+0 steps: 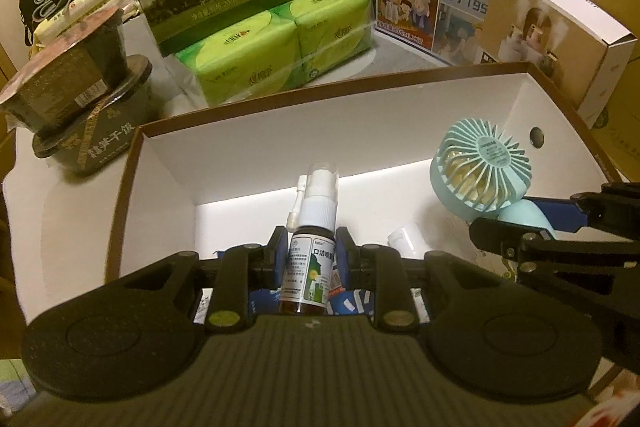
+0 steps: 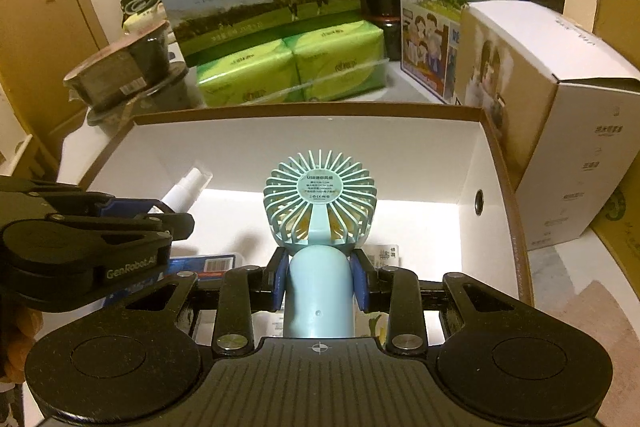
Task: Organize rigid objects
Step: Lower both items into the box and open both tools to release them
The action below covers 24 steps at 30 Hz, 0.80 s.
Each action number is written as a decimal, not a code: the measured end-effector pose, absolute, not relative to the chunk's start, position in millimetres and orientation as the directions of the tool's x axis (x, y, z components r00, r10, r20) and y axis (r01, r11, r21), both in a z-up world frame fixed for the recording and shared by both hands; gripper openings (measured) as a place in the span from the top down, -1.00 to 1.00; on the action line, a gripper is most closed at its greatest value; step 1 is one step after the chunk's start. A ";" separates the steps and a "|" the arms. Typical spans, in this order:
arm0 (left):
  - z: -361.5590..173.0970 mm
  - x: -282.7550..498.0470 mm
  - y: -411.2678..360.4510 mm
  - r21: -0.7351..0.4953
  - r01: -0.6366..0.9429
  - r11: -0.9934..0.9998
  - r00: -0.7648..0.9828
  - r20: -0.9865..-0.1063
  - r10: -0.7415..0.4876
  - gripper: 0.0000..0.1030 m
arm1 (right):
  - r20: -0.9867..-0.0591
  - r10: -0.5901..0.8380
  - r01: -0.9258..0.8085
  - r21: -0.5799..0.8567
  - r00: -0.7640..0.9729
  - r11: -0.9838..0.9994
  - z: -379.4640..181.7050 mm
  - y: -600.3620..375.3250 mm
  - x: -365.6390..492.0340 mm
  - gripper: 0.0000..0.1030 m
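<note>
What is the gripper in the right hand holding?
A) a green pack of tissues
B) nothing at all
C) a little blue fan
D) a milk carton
C: the right gripper has its blue pads pressed on the handle of the small light-blue handheld fan, held over the open white box.

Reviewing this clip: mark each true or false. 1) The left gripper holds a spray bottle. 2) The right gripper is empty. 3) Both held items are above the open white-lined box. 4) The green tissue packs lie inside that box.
1) True: the left gripper is shut on the spray bottle.
2) False: the right gripper clamps the blue handheld fan by its handle.
3) True: both are over the box.
4) False: the tissue packs lie behind it.
</note>
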<state>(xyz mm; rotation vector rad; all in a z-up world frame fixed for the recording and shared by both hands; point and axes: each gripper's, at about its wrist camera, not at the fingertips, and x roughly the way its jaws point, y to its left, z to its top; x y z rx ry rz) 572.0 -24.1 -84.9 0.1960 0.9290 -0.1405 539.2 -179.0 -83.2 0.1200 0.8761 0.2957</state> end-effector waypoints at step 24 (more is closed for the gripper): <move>-84.3 568.2 -11.4 0.115 0.203 0.972 0.612 -0.790 -0.035 0.15 | -0.693 0.287 -0.179 0.225 0.662 0.958 -83.5 -177.9 543.6 0.35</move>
